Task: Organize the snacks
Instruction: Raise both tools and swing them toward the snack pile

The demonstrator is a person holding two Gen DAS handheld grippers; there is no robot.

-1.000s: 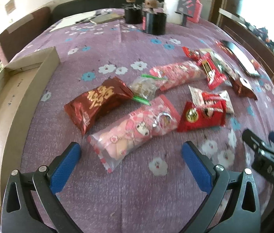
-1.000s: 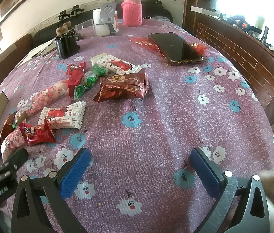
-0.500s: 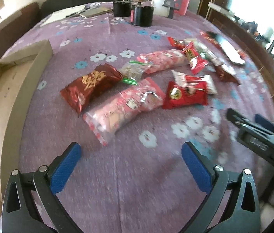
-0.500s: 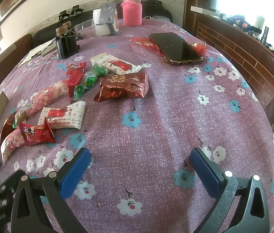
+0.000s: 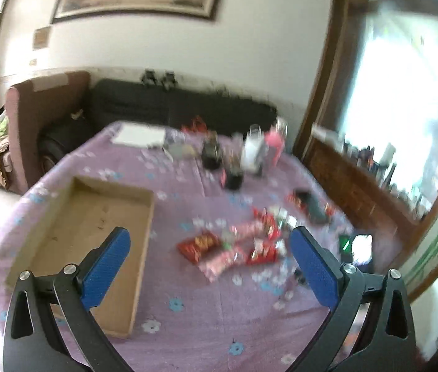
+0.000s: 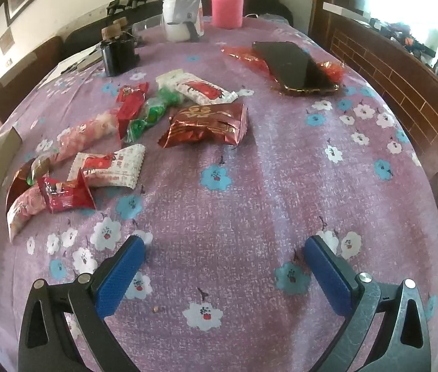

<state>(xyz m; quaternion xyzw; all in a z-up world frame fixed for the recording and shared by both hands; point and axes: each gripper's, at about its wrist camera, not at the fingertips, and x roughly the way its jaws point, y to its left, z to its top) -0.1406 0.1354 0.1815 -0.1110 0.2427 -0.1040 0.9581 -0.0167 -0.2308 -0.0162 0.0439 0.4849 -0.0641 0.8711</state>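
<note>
I've pulled my left gripper [image 5: 209, 251] up and back, both grippers empty, jaws apart; right gripper [image 6: 223, 260] low over the purple flowered tablecloth [image 6: 249, 186]; dark red crinkly foil snack packet [image 6: 208, 122] looks light, slippery, so I'd pinch across its middle.

Snack packets and other things on the bench, counted

Nine snack packets [image 6: 208, 122], one cardboard tray [image 5: 73, 232], one phone [image 6: 296, 68], one pink flask [image 6: 226, 3], one white jug [image 6: 178, 20], two corked black jars [image 6: 118, 54].

Tablecloth [image 6: 249, 186] was purple with white and blue flowers; snack packets [image 6: 209, 122] red, pink, green; box [image 5: 88, 226] tan.
</note>
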